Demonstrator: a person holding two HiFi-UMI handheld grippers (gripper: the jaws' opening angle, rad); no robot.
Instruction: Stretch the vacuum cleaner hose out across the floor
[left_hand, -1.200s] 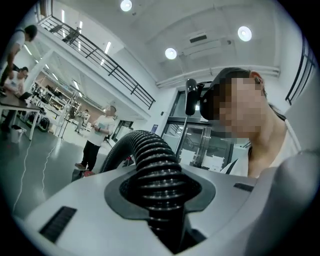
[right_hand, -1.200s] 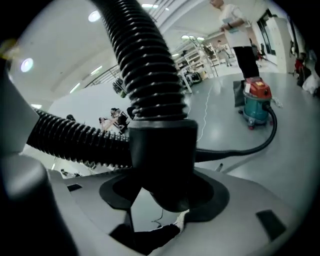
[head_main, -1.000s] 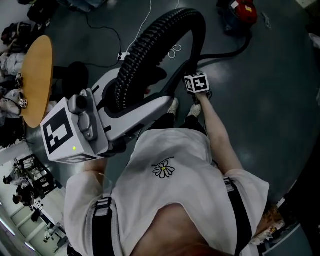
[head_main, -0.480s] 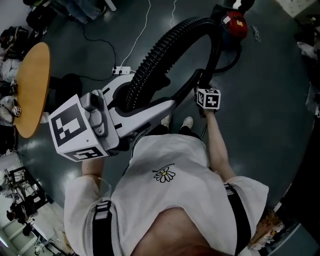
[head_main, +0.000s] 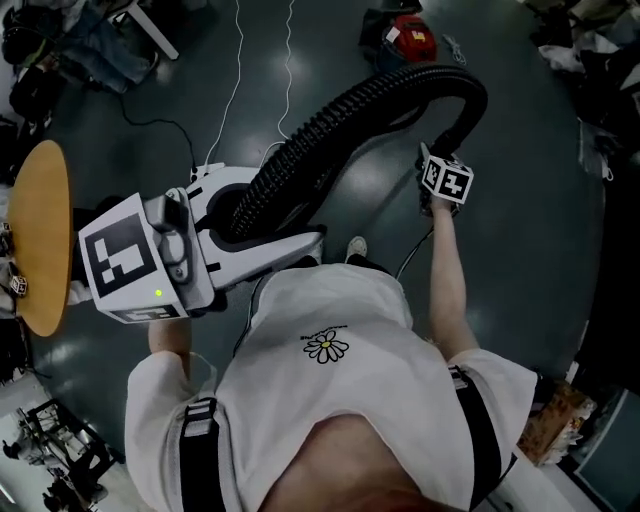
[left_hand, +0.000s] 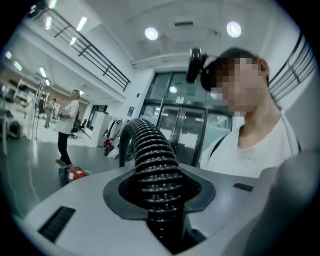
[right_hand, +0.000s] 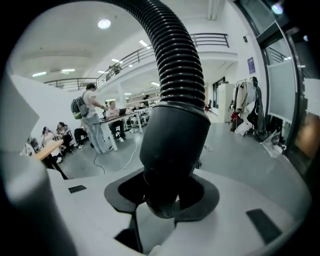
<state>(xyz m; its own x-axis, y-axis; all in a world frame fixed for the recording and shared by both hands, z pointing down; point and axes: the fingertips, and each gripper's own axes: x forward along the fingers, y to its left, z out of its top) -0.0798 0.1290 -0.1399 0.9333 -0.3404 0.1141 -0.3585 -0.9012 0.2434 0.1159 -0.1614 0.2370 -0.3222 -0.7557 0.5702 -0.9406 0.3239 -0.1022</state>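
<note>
Stretch barely begun; vacuum hose (head_main: 340, 120) arched.
Left gripper (head_main: 272, 226) clamps its ribs; right gripper (head_main: 447, 160), jaws just closing, grips the cuff (right_hand: 172, 145); next pull apart, downward.

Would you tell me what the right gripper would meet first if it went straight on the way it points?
The hose cuff that the right gripper is shut on blocks that line; beyond it probably bare floor, though depth is unclear.

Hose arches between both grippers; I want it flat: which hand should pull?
Right, probably: the right gripper clamps the hose at its end cuff, arm reaching out over the floor; the left gripper holds ribbed hose close to the torso.
</note>
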